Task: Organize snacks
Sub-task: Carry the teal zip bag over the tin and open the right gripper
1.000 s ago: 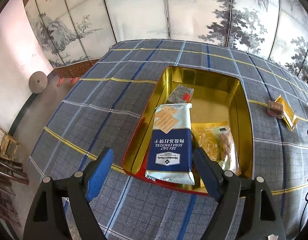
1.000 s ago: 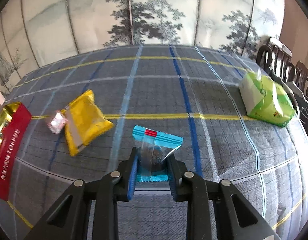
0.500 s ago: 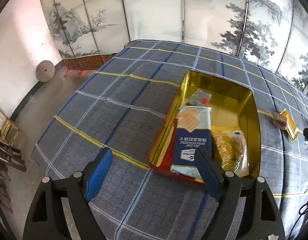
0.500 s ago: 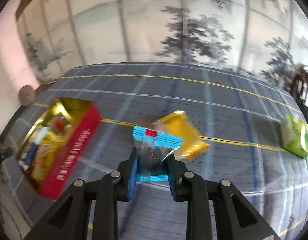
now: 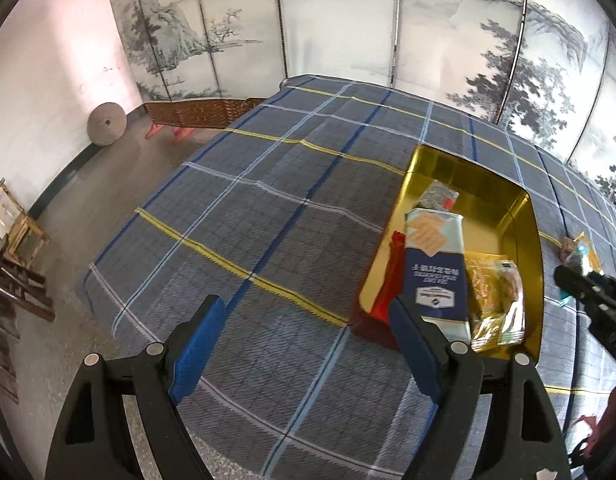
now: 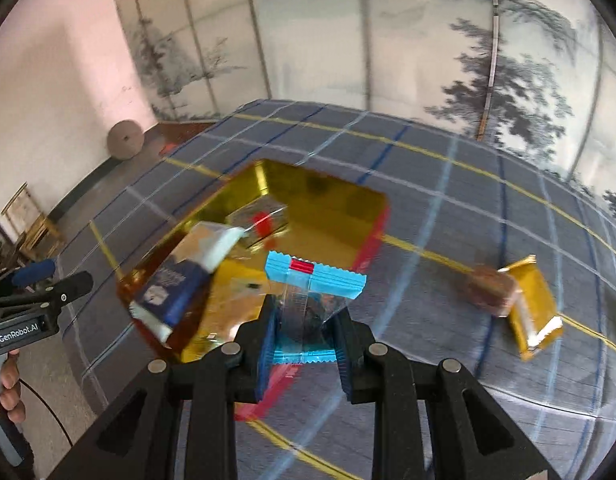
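Our right gripper (image 6: 303, 332) has its jaws pinched on a small clear packet (image 6: 312, 298) with blue ends, held above the near edge of the gold tin (image 6: 328, 204) with red sides. Our left gripper (image 5: 303, 344) stands wide, nothing between its blue pads — only the checked cloth (image 5: 267, 208) beneath. The tin sits to its right on the cloth and holds a blue cracker pack (image 5: 438, 276), a yellow bag (image 5: 494, 300) and a small dark packet (image 5: 438, 196). Right of the tin — well apart from it — lie a yellow packet (image 6: 534, 312) and a brown sweet (image 6: 488, 290) touching it. The right view is blurred.
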Available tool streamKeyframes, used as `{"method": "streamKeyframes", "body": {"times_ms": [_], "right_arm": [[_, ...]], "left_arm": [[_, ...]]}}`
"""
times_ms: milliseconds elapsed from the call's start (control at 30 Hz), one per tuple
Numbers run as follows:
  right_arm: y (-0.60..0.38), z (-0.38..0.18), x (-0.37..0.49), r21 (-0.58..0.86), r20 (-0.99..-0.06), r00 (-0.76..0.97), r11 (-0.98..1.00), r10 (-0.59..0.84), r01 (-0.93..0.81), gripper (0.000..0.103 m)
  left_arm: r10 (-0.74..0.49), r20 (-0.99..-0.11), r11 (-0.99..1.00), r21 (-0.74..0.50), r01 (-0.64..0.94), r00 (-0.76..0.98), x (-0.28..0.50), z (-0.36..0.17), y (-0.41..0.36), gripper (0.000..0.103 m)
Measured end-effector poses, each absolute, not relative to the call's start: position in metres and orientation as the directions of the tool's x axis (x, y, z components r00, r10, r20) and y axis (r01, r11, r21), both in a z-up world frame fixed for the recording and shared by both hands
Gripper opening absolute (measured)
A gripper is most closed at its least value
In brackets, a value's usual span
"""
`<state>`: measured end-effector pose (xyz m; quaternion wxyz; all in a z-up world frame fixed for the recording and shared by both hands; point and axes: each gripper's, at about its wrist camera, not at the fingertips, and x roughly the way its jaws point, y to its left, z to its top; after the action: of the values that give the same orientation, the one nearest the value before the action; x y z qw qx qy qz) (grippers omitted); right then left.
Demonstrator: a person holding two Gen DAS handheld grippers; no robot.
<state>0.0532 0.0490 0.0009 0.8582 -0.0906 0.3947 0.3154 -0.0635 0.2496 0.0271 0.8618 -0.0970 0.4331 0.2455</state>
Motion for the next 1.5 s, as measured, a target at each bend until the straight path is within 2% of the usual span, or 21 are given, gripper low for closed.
{"method": "streamKeyframes", "body": {"times_ms": [333, 1267, 1500], "right_arm": [[0.082, -0.016, 0.042, 0.078, -0.769, 0.44, 0.752, 0.463, -0.655, 0.026], [0.118, -0.029, 0.016, 0.117, -0.778, 0.372, 0.699, 0.506, -0.706, 0.028], [0.113, -0.024, 0.016, 0.124, -0.77, 0.377, 0.701, 0.514, -0.702, 0.044]], "left_arm": [[0.348, -0.798, 0.845, 0.04, -0.533, 0.492, -0.075, 0.026, 0.265, 0.081], [0.369, -0.802, 0.831, 0.059, -0.553, 0.469, -0.09, 0.025, 0.273, 0.081], [0.368, -0.802, 0.833, 0.06, -0.549, 0.471, -0.092, 0.027, 0.272, 0.081]]}}
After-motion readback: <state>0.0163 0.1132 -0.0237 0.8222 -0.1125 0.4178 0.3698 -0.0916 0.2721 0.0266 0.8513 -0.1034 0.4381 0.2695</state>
